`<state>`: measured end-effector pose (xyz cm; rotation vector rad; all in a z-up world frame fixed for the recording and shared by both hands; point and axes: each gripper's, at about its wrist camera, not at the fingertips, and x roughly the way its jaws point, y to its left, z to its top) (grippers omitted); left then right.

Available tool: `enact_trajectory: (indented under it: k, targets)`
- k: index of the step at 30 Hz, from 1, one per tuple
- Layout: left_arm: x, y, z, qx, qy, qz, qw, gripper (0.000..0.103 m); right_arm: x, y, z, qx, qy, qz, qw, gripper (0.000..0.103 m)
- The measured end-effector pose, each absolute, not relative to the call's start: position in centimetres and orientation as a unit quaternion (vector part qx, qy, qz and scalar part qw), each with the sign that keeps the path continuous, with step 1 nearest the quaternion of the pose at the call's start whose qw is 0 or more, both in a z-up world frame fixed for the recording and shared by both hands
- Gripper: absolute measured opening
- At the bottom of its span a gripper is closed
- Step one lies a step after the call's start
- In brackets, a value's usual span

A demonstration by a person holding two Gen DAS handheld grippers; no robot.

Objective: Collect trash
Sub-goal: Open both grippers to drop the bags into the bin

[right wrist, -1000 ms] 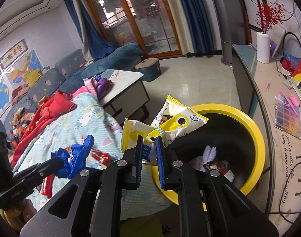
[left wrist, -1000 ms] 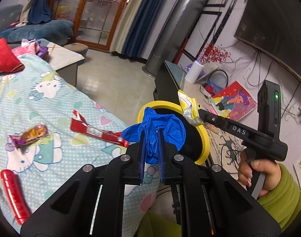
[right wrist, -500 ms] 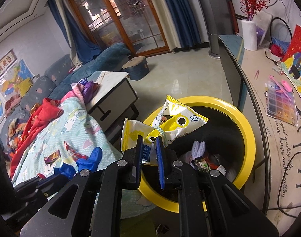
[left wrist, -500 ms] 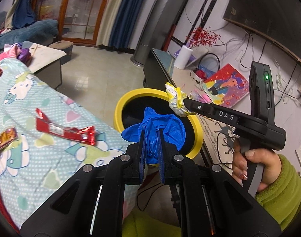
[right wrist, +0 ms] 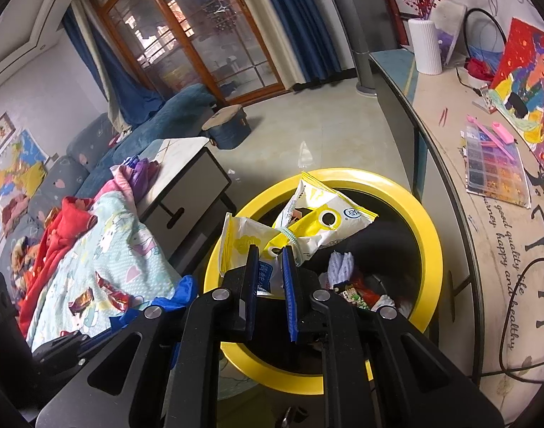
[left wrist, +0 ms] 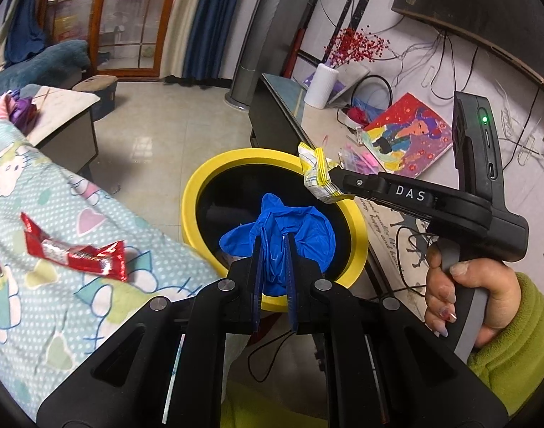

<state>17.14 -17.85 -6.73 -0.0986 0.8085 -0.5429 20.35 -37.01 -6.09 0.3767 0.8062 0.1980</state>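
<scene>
My left gripper [left wrist: 273, 246] is shut on a crumpled blue glove [left wrist: 282, 228] and holds it over the near side of the yellow-rimmed bin [left wrist: 197, 192]. My right gripper [right wrist: 270, 256] is shut on a yellow-and-white snack bag [right wrist: 307, 224], held above the bin's [right wrist: 429, 228] left rim. In the left wrist view the bag [left wrist: 316, 174] hangs from the right gripper [left wrist: 338, 178] over the bin's far right rim. The glove [right wrist: 179, 294] shows at lower left in the right wrist view. Trash lies inside the bin [right wrist: 357, 285].
A red wrapper [left wrist: 76, 253] lies on the Hello Kitty bedsheet [left wrist: 51, 314] to the left of the bin. More wrappers [right wrist: 104, 292] lie on the sheet. A low cabinet with a white vase [left wrist: 320, 85], a painting [left wrist: 407, 139] and cables stands to the right. A side table [right wrist: 186, 185] is behind.
Both grippers have moved toward the bin with their loads. The glove and the snack bag now hang over the bin opening; the bed has slid to the left of view.
</scene>
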Motion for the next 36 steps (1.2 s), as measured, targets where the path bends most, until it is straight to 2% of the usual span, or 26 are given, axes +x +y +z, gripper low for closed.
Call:
enact_trajectory:
  k: [24, 25, 26, 29, 30, 31, 34, 36]
  targets:
    - [20.0, -20.9, -9.8, -0.018, 0.421, -0.273, 0.865, 0.007, 21.5, -38.8, -8.5, 0.212, 0.416, 0.076, 0.881, 0.015]
    - [20.1, -21.0, -9.8, -0.018, 0.421, -0.271, 0.866, 0.012, 21.5, -38.9, -8.5, 0.213, 0.415, 0.074, 0.881, 0.015]
    - [20.3, -20.9, -9.8, -0.019, 0.421, -0.268, 0.866, 0.022, 21.5, -39.1, -8.5, 0.215, 0.415, 0.071, 0.881, 0.020]
    - [20.2, -20.8, -9.6, -0.023, 0.417, -0.266, 0.869, 0.041, 21.4, -39.4, -8.5, 0.222, 0.412, 0.064, 0.881, 0.036]
    - [20.1, -20.8, -9.5, -0.021, 0.413, -0.265, 0.871, 0.044, 21.4, -39.4, -8.4, 0.221, 0.412, 0.062, 0.882, 0.037]
    - [20.0, -20.7, -9.4, -0.019, 0.411, -0.263, 0.873, 0.051, 21.4, -39.5, -8.4, 0.220, 0.411, 0.061, 0.883, 0.038]
    - [19.9, -20.4, -9.1, -0.028, 0.408, -0.259, 0.875, 0.067, 21.4, -39.6, -8.2, 0.220, 0.407, 0.056, 0.885, 0.050]
    - [19.8, -19.9, -8.9, -0.034, 0.405, -0.253, 0.878, 0.078, 21.3, -39.5, -7.9, 0.214, 0.402, 0.052, 0.889, 0.053]
